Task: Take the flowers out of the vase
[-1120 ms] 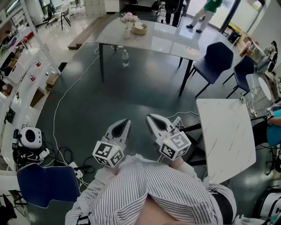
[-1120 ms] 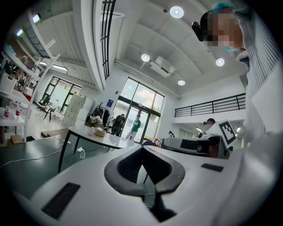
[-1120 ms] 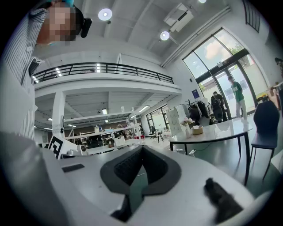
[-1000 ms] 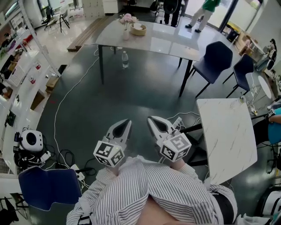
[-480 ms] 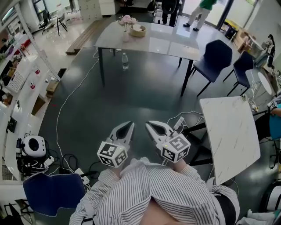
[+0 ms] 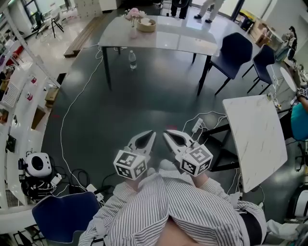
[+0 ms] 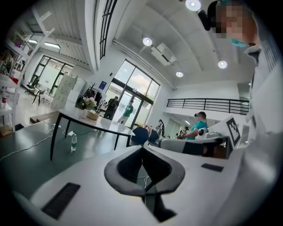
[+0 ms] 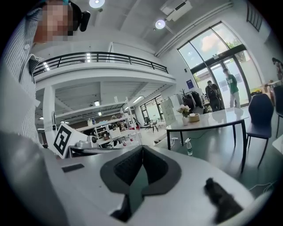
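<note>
- The pink flowers (image 6: 133,13) stand in a small pale vase (image 6: 133,31) on the long grey table (image 6: 183,43), at the upper centre of the head view.
- The left gripper (image 6: 148,137) and right gripper (image 6: 168,136) sit low in the frame, well apart from the flowers.
- Both grippers are clenched on nothing, jaws pressed together.

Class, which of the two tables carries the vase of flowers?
The far grey table, where the flowers stand beside a bowl; the nearer white table has none.
</note>
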Tool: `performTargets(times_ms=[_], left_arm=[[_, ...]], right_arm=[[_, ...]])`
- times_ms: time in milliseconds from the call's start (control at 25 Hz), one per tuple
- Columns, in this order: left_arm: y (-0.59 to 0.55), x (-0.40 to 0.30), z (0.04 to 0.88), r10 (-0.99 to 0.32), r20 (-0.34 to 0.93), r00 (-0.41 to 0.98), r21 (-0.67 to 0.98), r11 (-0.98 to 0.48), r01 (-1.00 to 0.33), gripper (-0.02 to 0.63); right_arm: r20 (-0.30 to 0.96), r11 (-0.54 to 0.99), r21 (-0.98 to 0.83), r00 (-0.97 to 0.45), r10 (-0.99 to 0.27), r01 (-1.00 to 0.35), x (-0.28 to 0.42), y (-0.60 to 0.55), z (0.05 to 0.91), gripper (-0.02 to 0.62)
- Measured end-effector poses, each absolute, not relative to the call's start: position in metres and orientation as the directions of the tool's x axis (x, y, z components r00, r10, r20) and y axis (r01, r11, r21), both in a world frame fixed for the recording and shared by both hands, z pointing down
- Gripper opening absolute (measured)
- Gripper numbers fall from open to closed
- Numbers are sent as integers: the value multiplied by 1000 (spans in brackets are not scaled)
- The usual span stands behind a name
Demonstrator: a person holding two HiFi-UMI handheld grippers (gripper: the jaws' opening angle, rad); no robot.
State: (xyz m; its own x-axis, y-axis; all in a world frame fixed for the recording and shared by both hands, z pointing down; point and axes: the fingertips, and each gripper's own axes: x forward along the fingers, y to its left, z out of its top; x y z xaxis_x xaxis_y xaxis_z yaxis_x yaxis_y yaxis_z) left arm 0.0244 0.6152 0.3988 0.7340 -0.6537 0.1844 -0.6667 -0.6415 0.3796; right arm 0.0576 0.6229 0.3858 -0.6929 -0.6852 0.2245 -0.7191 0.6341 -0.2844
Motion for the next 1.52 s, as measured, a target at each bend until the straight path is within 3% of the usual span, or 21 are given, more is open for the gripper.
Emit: performTargets(times_ms=[400,680,1200,1520], left_arm=[[565,15,412,-690,192,698,384,-602,-700,12],[468,9,404,-727,194,658,335,-582,-741,12],[311,64,379,-748,145,648,303,-590,-748,12],[283,73,392,-754,183,630,329,-557,-762,12]], right_arm=[[216,632,-286,-691,-689,-720,42,565,397,15],[161,650,-312,-713,-683,-693,44,458,385,15],[102,716,-308,-770,-630,-627,92,303,361,15],[135,705,-308,-763,-632,-638,101,273,373,15]])
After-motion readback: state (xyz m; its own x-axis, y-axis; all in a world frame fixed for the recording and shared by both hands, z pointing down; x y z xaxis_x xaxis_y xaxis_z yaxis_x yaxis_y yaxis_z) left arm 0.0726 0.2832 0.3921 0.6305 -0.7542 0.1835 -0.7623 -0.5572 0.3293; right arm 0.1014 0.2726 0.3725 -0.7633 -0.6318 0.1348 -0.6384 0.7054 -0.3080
